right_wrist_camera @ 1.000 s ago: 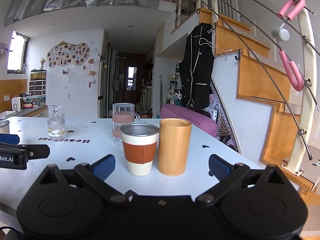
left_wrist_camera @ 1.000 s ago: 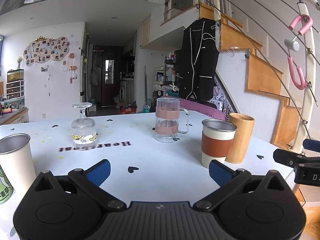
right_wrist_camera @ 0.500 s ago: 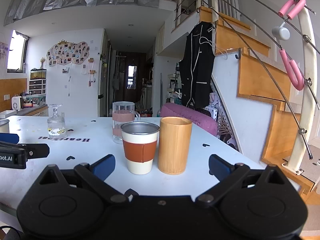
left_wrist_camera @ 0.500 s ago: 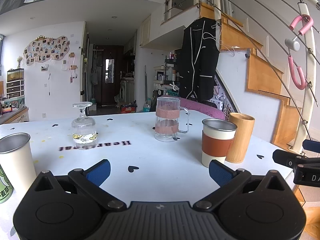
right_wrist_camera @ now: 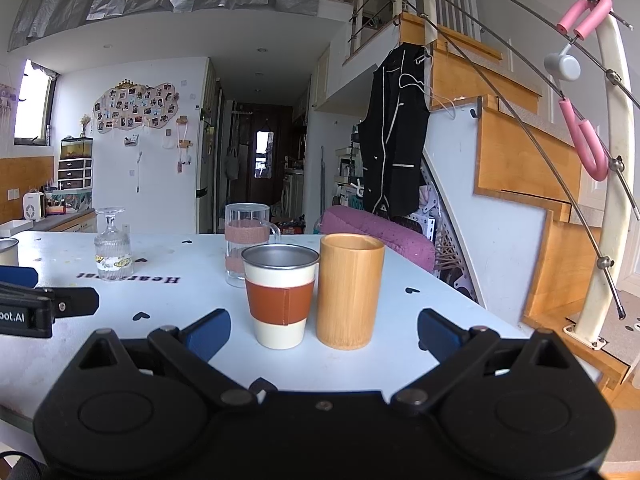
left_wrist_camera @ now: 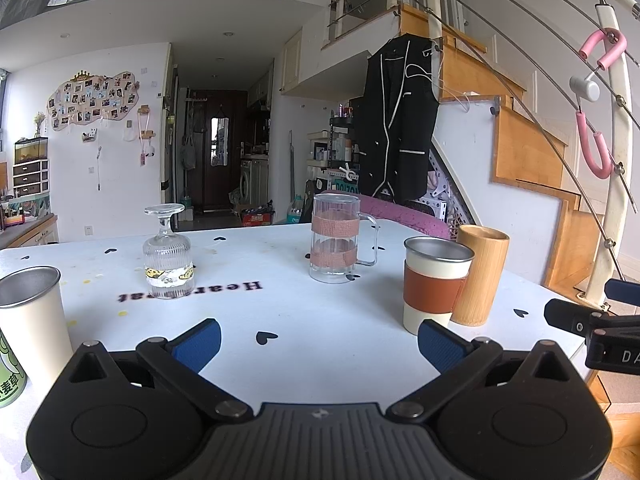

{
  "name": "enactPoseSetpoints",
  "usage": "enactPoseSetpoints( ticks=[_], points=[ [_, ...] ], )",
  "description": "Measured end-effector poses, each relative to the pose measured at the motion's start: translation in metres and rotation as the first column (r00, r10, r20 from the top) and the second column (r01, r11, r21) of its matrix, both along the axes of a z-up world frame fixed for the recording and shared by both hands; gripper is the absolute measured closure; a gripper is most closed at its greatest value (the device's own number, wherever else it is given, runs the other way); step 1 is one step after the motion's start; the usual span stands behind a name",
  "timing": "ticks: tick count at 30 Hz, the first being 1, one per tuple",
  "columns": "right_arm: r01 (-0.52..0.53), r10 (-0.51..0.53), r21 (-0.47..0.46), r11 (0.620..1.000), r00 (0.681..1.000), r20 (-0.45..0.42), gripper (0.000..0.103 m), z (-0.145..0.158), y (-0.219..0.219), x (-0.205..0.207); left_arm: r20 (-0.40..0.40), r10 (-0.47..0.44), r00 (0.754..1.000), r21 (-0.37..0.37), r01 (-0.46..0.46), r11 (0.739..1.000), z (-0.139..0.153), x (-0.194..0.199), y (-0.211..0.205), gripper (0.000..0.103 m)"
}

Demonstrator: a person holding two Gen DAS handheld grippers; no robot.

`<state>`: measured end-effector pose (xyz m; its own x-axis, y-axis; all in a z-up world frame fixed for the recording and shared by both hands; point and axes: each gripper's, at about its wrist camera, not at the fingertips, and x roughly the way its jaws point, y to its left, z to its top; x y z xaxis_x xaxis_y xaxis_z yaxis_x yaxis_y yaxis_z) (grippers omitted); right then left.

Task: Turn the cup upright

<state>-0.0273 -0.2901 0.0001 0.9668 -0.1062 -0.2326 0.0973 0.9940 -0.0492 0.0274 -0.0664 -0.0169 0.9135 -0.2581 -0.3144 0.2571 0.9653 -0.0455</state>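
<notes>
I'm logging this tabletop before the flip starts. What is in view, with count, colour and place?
Stemmed glass: 1, clear ribbed, upside down, table's far left.
Glass mug: 1, clear with pink bands, upright, far centre.
Sleeved cup: 1, cream with brown sleeve and metal rim, upright, near right.
Bamboo cup: 1, tan, upright, beside the sleeved cup.
Steel tumbler: 1, white with metal rim, upright, left edge.
Table: 1, white with black hearts.
Jacket: 1, black, hanging by the stairs.
Left tongs: open, empty.
Right tongs: open, empty.
</notes>
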Motion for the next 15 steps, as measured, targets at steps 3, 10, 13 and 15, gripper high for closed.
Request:
enactPoseSetpoints(
  ticks=[3,10,13,15],
  points=[
    [0.0,0.0,0.001,1.0,1.0,0.0,0.002,0.0001,-0.0002,0.0001,0.0,0.0,1.0,0.0,0.0,1.0,0.0001,0.0,-0.0001,0.0],
    [0.0,0.0,0.001,1.0,1.0,0.0,0.002,0.0002,-0.0003,0.0,-0.002,0.003,1.0,0.001,-0.003,1.0,-0.0013,-0.0001,0.0011,0.0],
    [0.0,0.0,0.001,1.0,1.0,-0.001,0.002,0.0002,-0.0003,0.0001,-0.001,0.002,1.0,0.001,-0.002,1.0,-0.0006,0.0002,0.0003,0.0],
    [0.0,0.0,0.001,1.0,1.0,-0.001,0.002,0.0001,-0.0006,0.0005,-0.001,0.002,1.0,0.001,-0.002,1.0,-0.0012,0.0005,0.0005,0.0]
  ],
)
